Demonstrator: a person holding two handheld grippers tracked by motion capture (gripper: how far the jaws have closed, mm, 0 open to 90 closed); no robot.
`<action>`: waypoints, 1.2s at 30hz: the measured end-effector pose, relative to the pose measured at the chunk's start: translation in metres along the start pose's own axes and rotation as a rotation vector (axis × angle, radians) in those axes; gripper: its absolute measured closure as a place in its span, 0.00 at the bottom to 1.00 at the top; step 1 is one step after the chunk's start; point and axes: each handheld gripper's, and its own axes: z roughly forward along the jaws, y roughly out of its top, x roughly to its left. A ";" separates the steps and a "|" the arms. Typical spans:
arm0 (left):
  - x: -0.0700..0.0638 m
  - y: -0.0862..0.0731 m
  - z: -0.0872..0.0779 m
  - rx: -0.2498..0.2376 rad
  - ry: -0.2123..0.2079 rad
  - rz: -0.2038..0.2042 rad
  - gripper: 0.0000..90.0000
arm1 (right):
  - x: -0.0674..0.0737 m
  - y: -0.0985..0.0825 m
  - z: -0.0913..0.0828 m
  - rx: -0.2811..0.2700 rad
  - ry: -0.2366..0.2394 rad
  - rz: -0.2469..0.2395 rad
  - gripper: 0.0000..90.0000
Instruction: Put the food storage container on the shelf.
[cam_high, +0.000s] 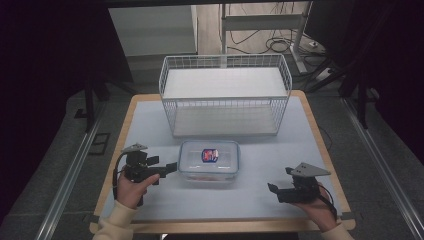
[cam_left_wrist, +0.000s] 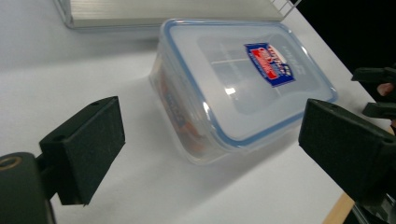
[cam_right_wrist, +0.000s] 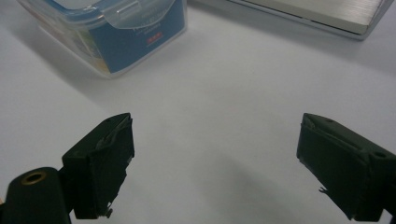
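A clear plastic box (cam_high: 209, 161) with a blue-edged lid and a blue and red label sits on the tabletop (cam_high: 280, 150), near its front middle, just in front of a white wire basket (cam_high: 225, 95) that stands at the back. The left tongs (cam_high: 167, 169) lie level at the box's left end, pointing toward it, very close to its side; from the high view I cannot tell whether a tip touches the wall. In the left gripper view the two black jaws stand wide apart with bare tabletop between them, and the box (cam_left_wrist: 233, 84) lies ahead of them, its lid on, nothing pinched. The right tongs (cam_high: 275, 189) rest low over the tabletop well to the right of the box, apart from it, held in the person's right hand (cam_high: 320, 210). In the right gripper view their jaws are also spread wide over bare white surface, with a corner of the box (cam_right_wrist: 121, 32) at upper left and the basket's base (cam_right_wrist: 322, 14) at upper right. The left hand (cam_high: 131, 192) grips the left tool from below, a cream sleeve (cam_high: 116, 222) showing at the wrist.
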 end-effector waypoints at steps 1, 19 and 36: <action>0.002 0.001 0.002 0.005 -0.006 -0.003 0.08 | 0.000 0.000 0.000 -0.001 0.002 0.001 0.13; 0.034 0.014 0.053 0.070 -0.182 -0.133 0.13 | 0.003 0.000 -0.002 -0.013 -0.008 -0.048 0.12; 0.038 0.007 0.074 0.141 -0.284 -0.184 0.26 | 0.004 0.000 -0.003 -0.012 -0.013 -0.049 0.13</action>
